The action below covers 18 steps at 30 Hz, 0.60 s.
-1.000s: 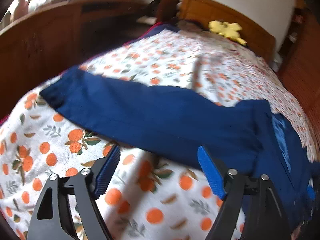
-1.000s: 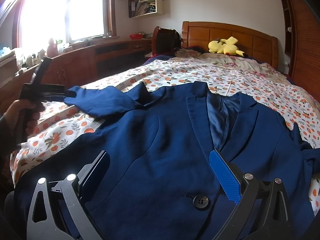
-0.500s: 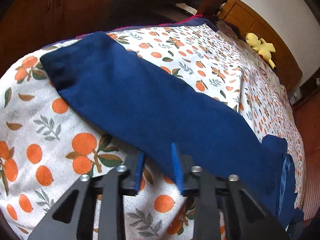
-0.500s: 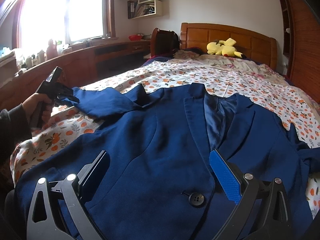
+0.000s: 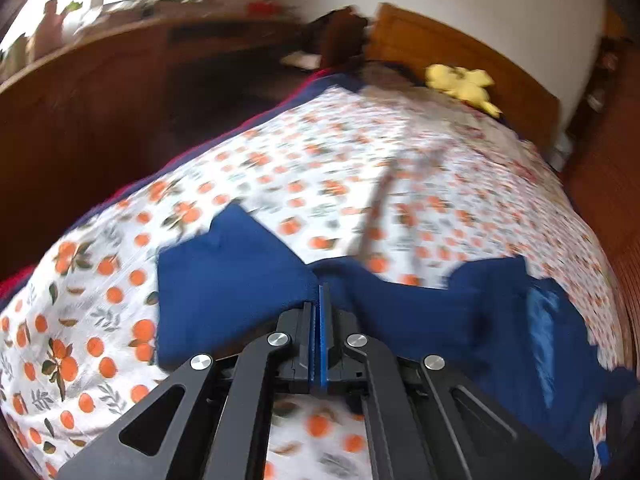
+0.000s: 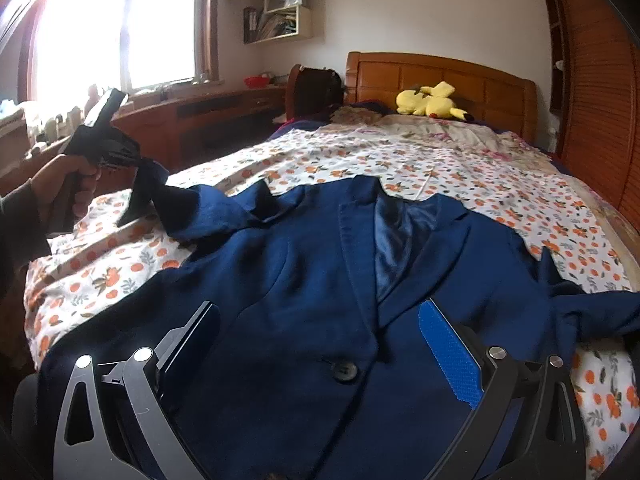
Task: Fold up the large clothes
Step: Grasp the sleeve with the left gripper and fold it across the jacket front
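While the navy blazer (image 6: 304,280) lies front-up across the foot of the bed (image 6: 460,168), its collar toward the wooden headboard (image 6: 440,76), the left gripper (image 5: 320,300) has its fingers closed tight on the blazer's left-hand sleeve (image 5: 224,280), which is lifted and draped from the grip. In the right wrist view, a hand (image 6: 60,184) holds that gripper up beside the blazer, on the window side, with the sleeve hanging from it. The sleeve's long axis runs from the blazer's shoulder outward to the raised cuff, so it lies across the bed, and the blazer's body stretches away from the left gripper toward the far side. The left hand is the nearer one to this sleeve, and I judge that the coming move is to carry the sleeve inward over the blazer's front.

The right gripper (image 6: 320,344) hovers over the blazer's lower front, near its dark button (image 6: 345,372); its fingers stand wide apart and hold nothing.

The bed has an orange-print cover. A yellow plush toy (image 6: 432,100) sits by the headboard. A bright window (image 6: 112,28) and low wooden cabinets flank the blazer's sleeve side.
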Available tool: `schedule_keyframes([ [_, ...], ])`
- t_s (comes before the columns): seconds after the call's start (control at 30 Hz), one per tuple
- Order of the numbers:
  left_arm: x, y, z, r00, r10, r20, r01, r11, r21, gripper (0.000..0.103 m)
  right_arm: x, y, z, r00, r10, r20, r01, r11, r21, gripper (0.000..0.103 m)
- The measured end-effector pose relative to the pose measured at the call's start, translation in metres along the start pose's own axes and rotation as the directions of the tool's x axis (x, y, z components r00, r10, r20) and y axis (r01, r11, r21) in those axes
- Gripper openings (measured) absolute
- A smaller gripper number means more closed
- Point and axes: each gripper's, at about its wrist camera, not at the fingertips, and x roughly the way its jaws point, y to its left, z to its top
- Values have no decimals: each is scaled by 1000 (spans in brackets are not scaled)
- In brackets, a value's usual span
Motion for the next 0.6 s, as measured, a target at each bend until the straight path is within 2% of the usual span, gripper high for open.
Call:
schedule_keyframes([
  [0.17, -33, -66, -11, 996, -80, 27, 76, 991, 114, 0, -25, -6, 7, 1000, -22, 11, 22, 1000, 15, 96],
  [0.37, -64, -137, -45, 986, -164, 11, 156, 955, 254, 0, -51, -14, 7, 999, -50, 21, 50, 998, 28, 97],
  [0.6, -83, -177, -94, 975, -221, -27, 216, 910, 353, 1, -76, -22, 7, 996, -81, 48, 79, 996, 38, 96],
])
